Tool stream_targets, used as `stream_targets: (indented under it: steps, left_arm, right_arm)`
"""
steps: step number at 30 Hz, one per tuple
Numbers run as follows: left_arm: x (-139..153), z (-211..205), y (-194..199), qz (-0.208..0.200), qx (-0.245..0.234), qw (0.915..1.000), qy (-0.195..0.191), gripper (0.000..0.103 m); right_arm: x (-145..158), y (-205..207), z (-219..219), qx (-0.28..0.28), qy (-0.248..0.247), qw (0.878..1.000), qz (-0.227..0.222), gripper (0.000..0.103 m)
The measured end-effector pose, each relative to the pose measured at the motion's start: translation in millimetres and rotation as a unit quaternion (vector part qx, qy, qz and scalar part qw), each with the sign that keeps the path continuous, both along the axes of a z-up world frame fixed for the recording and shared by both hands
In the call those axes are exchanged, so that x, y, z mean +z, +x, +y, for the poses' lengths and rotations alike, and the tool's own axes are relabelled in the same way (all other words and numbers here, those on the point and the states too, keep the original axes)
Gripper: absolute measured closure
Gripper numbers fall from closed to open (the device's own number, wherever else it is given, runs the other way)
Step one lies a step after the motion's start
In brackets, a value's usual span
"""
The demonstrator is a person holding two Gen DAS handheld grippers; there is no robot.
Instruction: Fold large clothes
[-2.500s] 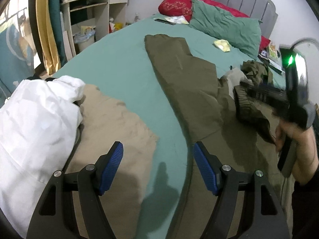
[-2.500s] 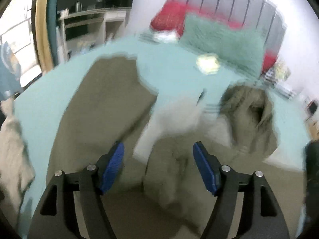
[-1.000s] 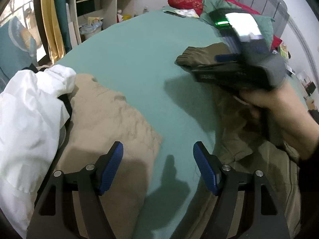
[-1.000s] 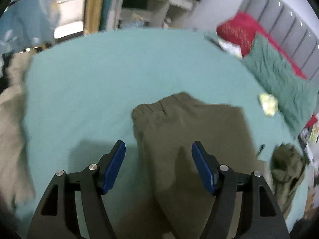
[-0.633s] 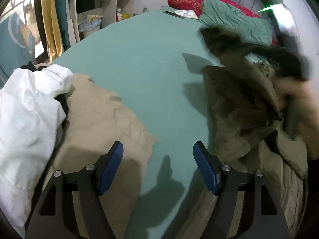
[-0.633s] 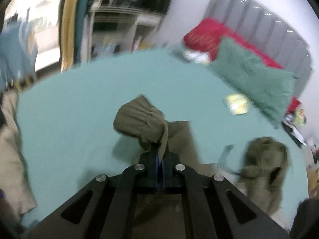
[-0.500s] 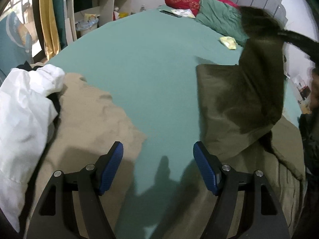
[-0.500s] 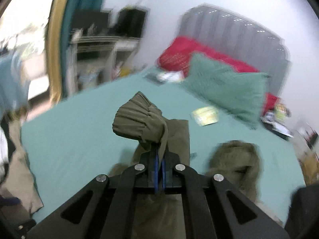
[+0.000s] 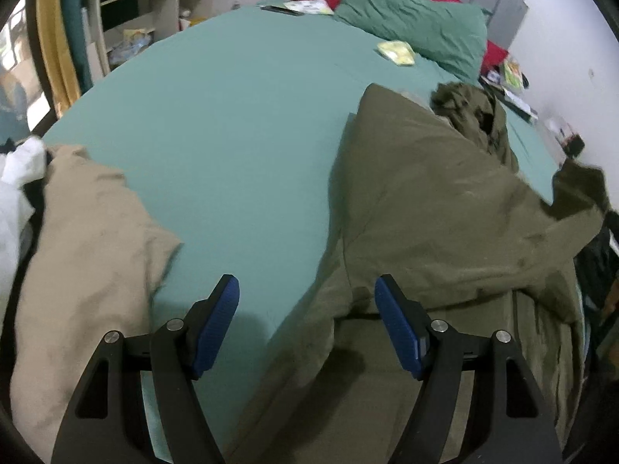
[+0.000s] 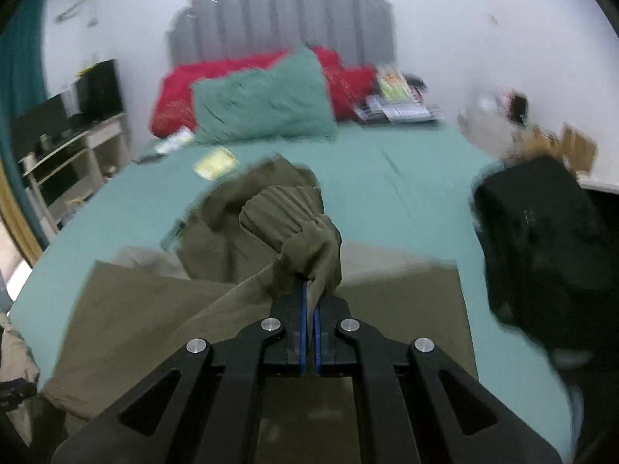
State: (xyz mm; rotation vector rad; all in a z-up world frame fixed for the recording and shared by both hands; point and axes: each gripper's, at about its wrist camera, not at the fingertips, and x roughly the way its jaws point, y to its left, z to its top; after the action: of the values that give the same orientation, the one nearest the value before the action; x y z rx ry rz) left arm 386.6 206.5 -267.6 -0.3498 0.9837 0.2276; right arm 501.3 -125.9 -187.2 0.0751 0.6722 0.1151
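Matt olive cloth trousers (image 9: pixel 445 201) lie creased on a smooth teal bedsheet (image 9: pixel 232 116); a gripper (image 10: pixel 309 309) of matt black plastic, ribbed blue pads (image 9: pixel 394 324) and shiny metal screws.

Left wrist view looking down along open fingers, close over the bed (image 9: pixel 240 123), headboard toward 1 o'clock. Right wrist view facing the headboard (image 10: pixel 282 19) at 12, sharing the olive trousers (image 9: pixel 445 208) and green pillow (image 10: pixel 263 100).
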Motion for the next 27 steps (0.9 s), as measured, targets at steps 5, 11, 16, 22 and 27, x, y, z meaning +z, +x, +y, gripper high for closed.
stream_targets:
  steps: [5,11,16,22,27]
  left_arm:
    - [-9,-19,10,0.013,-0.022,0.9996,0.014,0.027]
    - [-23,-28,16,0.031,-0.033,0.9986,0.025,0.027]
    - [-30,-28,19,0.039,-0.029,0.9983,0.032,0.027]
    - [-29,-30,20,0.037,-0.026,0.9984,0.034,0.027]
    - [-24,-28,21,0.023,-0.016,0.9982,0.054,0.027]
  right_arm:
    - [-70,-7,-49,-0.038,0.048,0.992,0.11,0.076]
    - [-82,-42,-93,-0.098,0.016,0.988,0.121,0.05]
    - [-58,-66,-135,-0.182,0.035,0.979,0.08,0.04]
    - [-25,-62,-91,-0.05,0.002,0.999,0.009,0.039]
    - [-65,-17,-37,0.009,-0.118,0.989,0.089,0.039]
